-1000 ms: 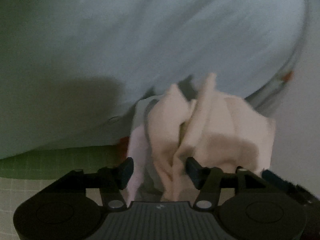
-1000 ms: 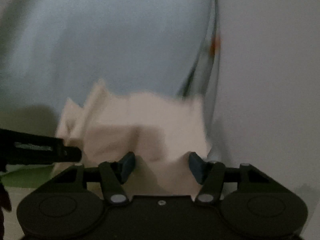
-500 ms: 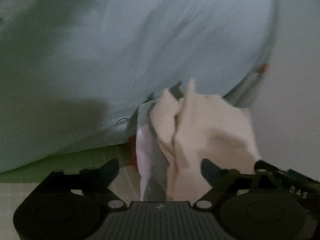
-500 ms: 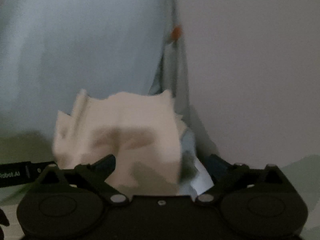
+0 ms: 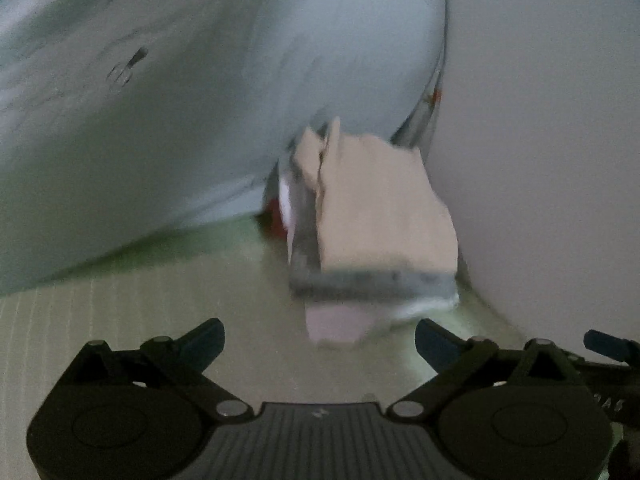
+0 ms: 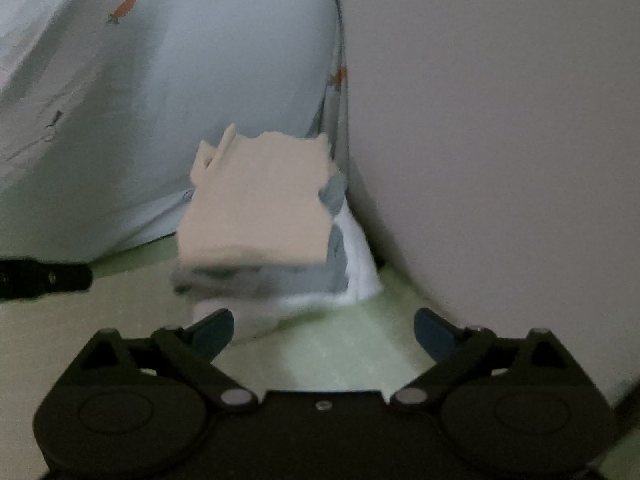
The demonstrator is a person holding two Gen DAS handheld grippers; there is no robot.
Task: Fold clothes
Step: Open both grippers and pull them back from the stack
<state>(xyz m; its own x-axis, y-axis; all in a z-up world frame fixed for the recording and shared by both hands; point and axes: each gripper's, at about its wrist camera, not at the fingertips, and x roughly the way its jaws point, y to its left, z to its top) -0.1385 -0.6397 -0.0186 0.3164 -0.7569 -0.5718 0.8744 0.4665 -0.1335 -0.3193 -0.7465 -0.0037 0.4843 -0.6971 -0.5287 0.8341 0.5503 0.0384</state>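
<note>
A folded beige garment (image 5: 376, 216) (image 6: 260, 208) lies on top of a small stack of folded clothes, with a grey piece (image 5: 372, 282) (image 6: 256, 280) and a pale pink-white piece (image 5: 340, 326) (image 6: 356, 276) under it. The stack rests on the green checked surface (image 5: 160, 304) (image 6: 344, 344), against the wall. My left gripper (image 5: 318, 340) stands open just in front of the stack, holding nothing. My right gripper (image 6: 324, 330) is open too, a short way back from the stack.
A large pale blue pillow or quilt (image 5: 180, 92) (image 6: 160, 100) with small carrot prints rises behind and left of the stack. A plain wall (image 5: 540, 140) (image 6: 500, 140) closes the right side. The right gripper's finger (image 5: 608, 346) shows at the left view's edge.
Both grippers opened and let go of the beige garment, then drew back. The garment now lies flat on the stack instead of bunched between the fingers.
</note>
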